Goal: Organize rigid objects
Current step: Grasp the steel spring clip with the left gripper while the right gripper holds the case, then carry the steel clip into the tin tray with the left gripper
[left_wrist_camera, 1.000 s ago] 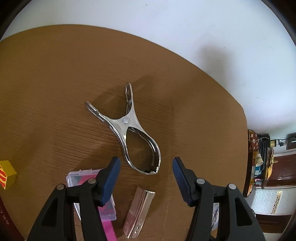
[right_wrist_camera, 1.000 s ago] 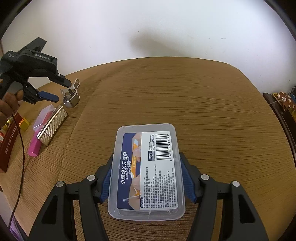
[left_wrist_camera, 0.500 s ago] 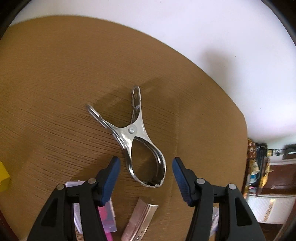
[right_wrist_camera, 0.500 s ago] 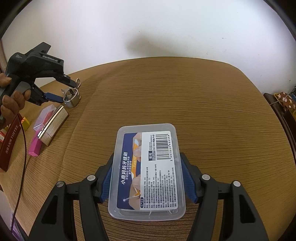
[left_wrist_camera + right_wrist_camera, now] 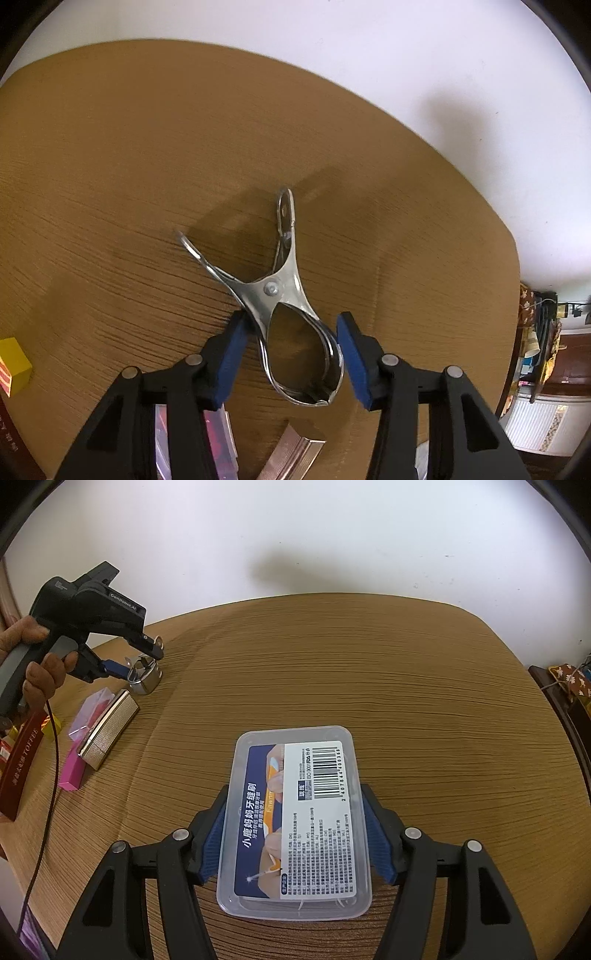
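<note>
Lying flat on the brown wood-grain surface (image 5: 147, 155), the metal clamp (image 5: 280, 295) is the landmark in the left wrist view: its two handles point away from the camera and its rounded loop end sits between the blue pads of the left gripper (image 5: 291, 354). Those jaws have just been closing around the loop; the right pad looks to touch it, while the left pad meets the clamp only near its pivot, so a firm pinch is not clear. Nearer the camera than the clamp lie a ribbed metal case (image 5: 295, 454) and a clear plastic pouch (image 5: 218, 435) with something pink inside, partly hidden by the gripper. Far left of the clamp sits a yellow block (image 5: 13, 365).

From the right wrist, a clear lidded box (image 5: 295, 823) with a barcode label rests on the surface, pinched on both long sides by the right gripper (image 5: 295, 834); white thread-like bits show inside it. Left of the box stands a dark red toffee carton (image 5: 20, 768).
</note>
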The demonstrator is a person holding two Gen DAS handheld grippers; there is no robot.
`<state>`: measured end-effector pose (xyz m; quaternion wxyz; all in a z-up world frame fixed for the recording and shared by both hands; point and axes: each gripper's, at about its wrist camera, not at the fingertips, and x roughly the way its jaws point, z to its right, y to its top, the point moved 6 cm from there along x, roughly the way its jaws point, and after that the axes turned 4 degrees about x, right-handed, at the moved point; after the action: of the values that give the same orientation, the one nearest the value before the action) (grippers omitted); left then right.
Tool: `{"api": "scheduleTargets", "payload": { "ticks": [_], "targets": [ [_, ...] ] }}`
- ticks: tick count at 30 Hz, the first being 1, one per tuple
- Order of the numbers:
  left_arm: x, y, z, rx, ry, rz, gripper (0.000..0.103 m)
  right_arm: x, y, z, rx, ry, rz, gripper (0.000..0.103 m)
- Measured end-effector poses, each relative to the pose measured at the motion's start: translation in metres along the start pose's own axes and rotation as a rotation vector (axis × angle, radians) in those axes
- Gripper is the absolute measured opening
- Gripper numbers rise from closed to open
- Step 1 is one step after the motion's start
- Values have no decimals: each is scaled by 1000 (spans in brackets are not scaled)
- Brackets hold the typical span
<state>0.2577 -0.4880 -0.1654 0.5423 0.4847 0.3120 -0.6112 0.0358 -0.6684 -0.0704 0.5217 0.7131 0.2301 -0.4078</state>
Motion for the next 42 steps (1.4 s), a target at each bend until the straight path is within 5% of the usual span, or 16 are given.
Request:
{"api": "scheduleTargets", "payload": {
  "ticks": [4, 12, 15, 20, 24, 27, 28, 42],
  "targets": [
    [-5, -1, -2, 8, -17, 46, 38, 0, 0, 0, -4, -5, -1, 63],
    [-37, -10, -8, -8, -89, 91, 36, 3, -1, -4, -13, -17, -3, 63],
    [-62, -18, -15, 2, -107, 111, 0, 4, -1, -5, -17, -22, -4, 63],
    [-105, -27, -29, 9, -102, 155, 0, 5, -2, -11, -30, -38, -5, 63],
    [-99, -32, -25, 31, -139, 82, 1, 4, -3, -14, -32, -45, -4, 63],
    [-91, -39, -17, 49, -232, 18, 15, 3, -3, -16, -34, -48, -4, 63],
    [-86, -39, -10, 51, -227, 12, 24, 3, -3, -17, -34, -49, -5, 63],
    [-20, -19, -7, -27, -125, -53, 29, 5, -2, -19, -24, -12, -4, 67]
  ]
}}
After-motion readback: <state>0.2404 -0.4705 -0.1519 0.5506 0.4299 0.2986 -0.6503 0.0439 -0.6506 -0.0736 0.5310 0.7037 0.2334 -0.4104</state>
